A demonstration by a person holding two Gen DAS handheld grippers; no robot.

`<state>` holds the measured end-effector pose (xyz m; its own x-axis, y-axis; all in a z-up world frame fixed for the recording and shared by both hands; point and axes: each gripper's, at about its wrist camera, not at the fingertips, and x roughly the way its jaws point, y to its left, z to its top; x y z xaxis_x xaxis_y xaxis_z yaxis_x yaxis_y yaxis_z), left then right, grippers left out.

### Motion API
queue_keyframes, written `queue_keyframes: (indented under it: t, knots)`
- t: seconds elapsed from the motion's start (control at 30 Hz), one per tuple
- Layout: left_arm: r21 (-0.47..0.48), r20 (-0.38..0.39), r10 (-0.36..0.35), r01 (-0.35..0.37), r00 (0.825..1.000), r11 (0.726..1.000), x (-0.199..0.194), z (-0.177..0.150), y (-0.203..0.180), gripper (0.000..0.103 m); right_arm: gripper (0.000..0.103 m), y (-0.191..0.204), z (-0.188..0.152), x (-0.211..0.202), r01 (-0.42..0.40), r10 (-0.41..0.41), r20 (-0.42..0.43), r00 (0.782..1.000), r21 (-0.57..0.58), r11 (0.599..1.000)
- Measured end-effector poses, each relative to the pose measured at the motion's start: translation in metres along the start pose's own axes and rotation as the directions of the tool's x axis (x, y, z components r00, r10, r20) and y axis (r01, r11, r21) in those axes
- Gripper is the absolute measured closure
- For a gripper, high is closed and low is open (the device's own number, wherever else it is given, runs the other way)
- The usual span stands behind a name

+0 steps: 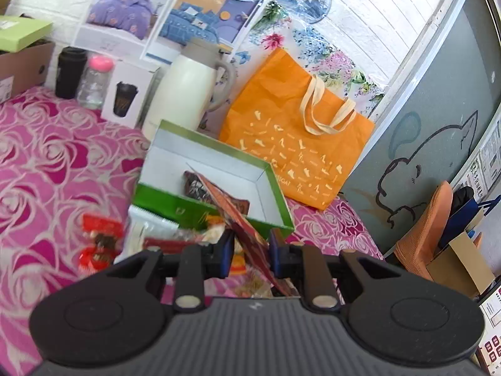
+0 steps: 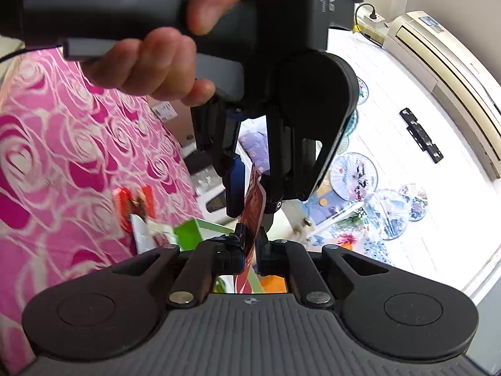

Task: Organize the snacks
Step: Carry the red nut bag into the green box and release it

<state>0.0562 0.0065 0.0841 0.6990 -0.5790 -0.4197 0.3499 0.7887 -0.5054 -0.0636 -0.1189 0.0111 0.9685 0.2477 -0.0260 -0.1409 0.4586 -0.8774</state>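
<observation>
Flat red foil snack packet (image 1: pixel 250 235) pinched by both tongs, left tongs (image 1: pixel 250 255) and right tongs (image 2: pixel 249 252) facing each other; long axis slants toward open green-walled cardboard box (image 1: pixel 216 208) just beyond, on rose-print desk cloth (image 1: pixel 47 156)

Not much you can actually read here. On the poster (image 1: pixel 200 9) with the blue bedding, far back on the wall, you can just make out "Sweet DAY" in pale script. On the black body of your left tool (image 2: pixel 328 9), seen from the right wrist view, there's "DAS" printed sideways. The orange tote bag (image 1: pixel 294 144) has some letters near its lower edge, too blurred to read.
</observation>
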Motion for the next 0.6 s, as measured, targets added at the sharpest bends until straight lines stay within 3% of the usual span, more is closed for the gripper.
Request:
queue_keyframes:
  t: [0.1, 0.3, 0.43, 0.6]
  knots:
    - [0.035, -0.006, -0.011, 0.011, 1.0, 0.999, 0.021, 0.013, -0.005, 0.084, 0.095, -0.008, -0.007, 0.017, 0.023, -0.023, -0.022, 0.999, 0.0, 1.0]
    - [0.195, 0.006, 0.012, -0.013, 1.0, 0.981, 0.071, 0.037, -0.026, 0.084, 0.095, -0.025, -0.029, 0.06, 0.064, -0.059, -0.082, 0.995, 0.06, 0.996]
    - [0.242, -0.003, 0.021, -0.02, 1.0, 0.97, 0.113, 0.054, -0.026, 0.084, 0.096, -0.043, -0.047, 0.094, 0.046, -0.021, -0.131, 0.991, 0.189, 0.981]
    - [0.225, -0.045, 0.015, -0.004, 0.999, 0.974, 0.164, 0.067, -0.01, 0.083, 0.096, -0.063, -0.075, 0.135, -0.006, 0.085, -0.177, 0.981, 0.406, 0.914]
